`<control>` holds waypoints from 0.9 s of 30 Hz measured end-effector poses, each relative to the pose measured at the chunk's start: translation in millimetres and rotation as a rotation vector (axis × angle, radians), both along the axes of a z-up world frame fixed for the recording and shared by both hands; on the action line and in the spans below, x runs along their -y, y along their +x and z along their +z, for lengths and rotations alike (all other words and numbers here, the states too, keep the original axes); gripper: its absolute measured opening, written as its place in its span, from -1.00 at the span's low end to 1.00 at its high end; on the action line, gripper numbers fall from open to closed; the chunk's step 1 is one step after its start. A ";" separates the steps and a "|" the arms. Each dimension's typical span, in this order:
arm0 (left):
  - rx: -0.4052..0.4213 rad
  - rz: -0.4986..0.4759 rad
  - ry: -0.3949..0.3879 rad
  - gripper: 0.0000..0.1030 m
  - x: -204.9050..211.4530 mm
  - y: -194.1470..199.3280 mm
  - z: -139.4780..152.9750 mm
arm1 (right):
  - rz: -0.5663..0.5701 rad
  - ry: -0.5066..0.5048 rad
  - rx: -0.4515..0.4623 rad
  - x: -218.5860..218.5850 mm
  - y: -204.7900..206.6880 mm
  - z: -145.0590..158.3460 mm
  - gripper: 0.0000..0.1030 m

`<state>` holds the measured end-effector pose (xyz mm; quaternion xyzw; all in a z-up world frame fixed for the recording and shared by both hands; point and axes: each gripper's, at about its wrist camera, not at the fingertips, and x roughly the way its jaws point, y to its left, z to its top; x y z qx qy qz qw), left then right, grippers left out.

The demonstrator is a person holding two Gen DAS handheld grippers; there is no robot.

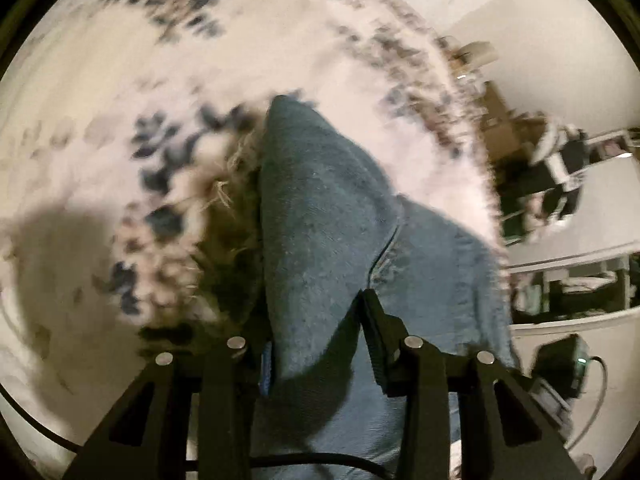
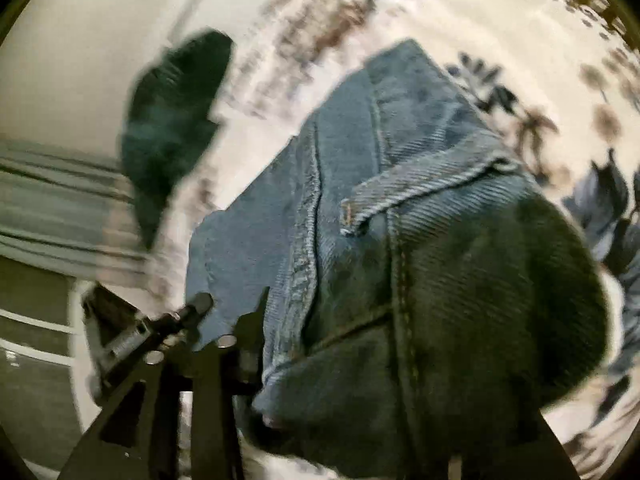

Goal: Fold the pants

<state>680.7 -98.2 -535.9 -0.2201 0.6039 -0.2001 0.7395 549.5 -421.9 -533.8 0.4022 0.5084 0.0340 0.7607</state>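
Observation:
The blue denim pants [image 1: 320,216] hang from my left gripper [image 1: 316,344], whose black fingers [image 1: 380,332] are shut on a fold of the cloth above a white bedspread with a blue and brown flower print [image 1: 120,80]. In the right wrist view the pants [image 2: 400,208] fill the middle, with seams and a pocket corner showing. My right gripper [image 2: 320,340] is shut on the denim; its left finger [image 2: 248,336] shows, its right finger is hidden under the cloth. Both views are blurred by motion.
A dark green cloth [image 2: 176,120] lies on the bedspread [image 2: 480,20] at the left of the right wrist view. Shelves and boxes [image 1: 560,168] stand beyond the bed's right edge. A cable [image 1: 592,400] hangs at lower right.

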 end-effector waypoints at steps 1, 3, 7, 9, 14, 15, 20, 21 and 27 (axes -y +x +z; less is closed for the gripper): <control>0.002 0.007 -0.005 -0.16 -3.1 -2.5 -1.2 | 0.013 -0.014 -0.004 3.7 -4.8 -0.8 0.13; -0.002 0.019 -0.004 0.09 -10.0 -10.4 -3.8 | 0.023 -0.021 0.003 15.1 -16.6 2.8 0.13; -0.016 0.031 0.023 0.39 -18.7 -20.0 -5.3 | 0.028 -0.139 -0.043 22.5 -28.2 8.3 0.30; -0.052 0.036 0.046 0.42 -19.7 -18.9 -3.3 | 0.033 -0.183 -0.066 18.2 -26.9 10.0 0.31; 0.063 0.003 0.257 0.42 -6.0 -41.1 32.5 | 0.054 -0.393 -0.102 -6.3 -12.2 43.9 0.41; 0.097 -0.016 0.307 0.42 0.0 -49.4 42.3 | 0.065 -0.455 -0.109 -12.9 -17.7 55.2 0.46; 0.211 -0.065 0.414 0.42 21.2 -88.6 82.0 | 0.061 -0.693 -0.108 -35.3 -41.4 105.3 0.71; 0.224 -0.069 0.422 0.42 24.2 -95.4 89.7 | 0.052 -0.730 -0.096 -39.7 -48.4 117.9 0.72; 0.327 -0.070 0.466 0.42 38.3 -137.6 152.3 | 0.028 -0.816 -0.030 -60.1 -103.7 190.1 0.73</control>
